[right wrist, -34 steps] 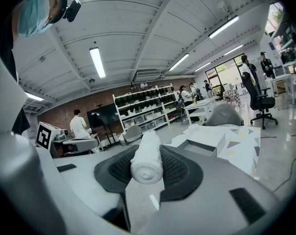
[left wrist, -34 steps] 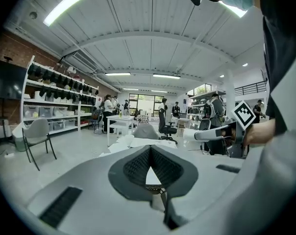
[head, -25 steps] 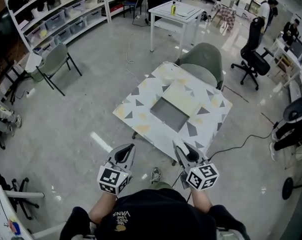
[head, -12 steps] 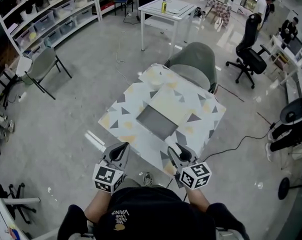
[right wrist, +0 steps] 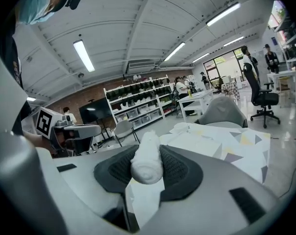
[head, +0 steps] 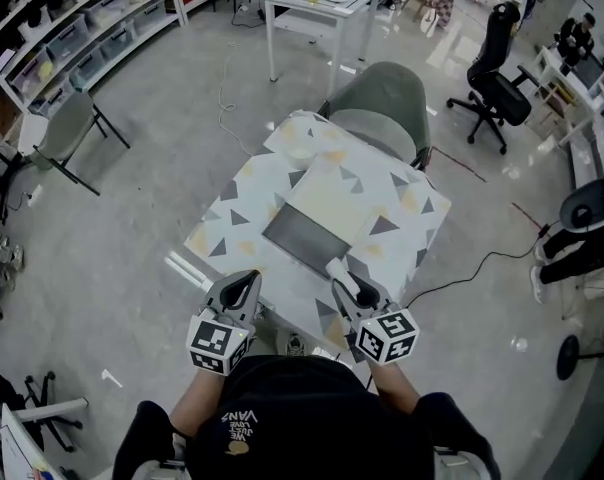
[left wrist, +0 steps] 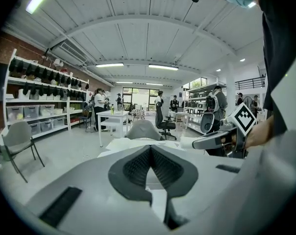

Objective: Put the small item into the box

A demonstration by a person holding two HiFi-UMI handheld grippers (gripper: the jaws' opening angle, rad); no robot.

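right gripper (right wrist: 147, 152) jaws clenched on white roll (right wrist: 147, 164); roll lies lengthwise between pads, far end sticks out past tips. left gripper (left wrist: 150, 149) jaws pressed together at tips, nothing between. both grippers side by side at near edge of desk (head: 240, 206) with triangle pattern. open box (head: 304, 238) in desk middle, grey inside, just beyond right gripper. grey chair (head: 387, 96) at far side of desk.

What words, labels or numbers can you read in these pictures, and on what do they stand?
"VANS", seemingly, upside down on the person's black shirt; the smaller print below it is too small to read.
Cubes on the left gripper and right gripper: square markers only, no words.
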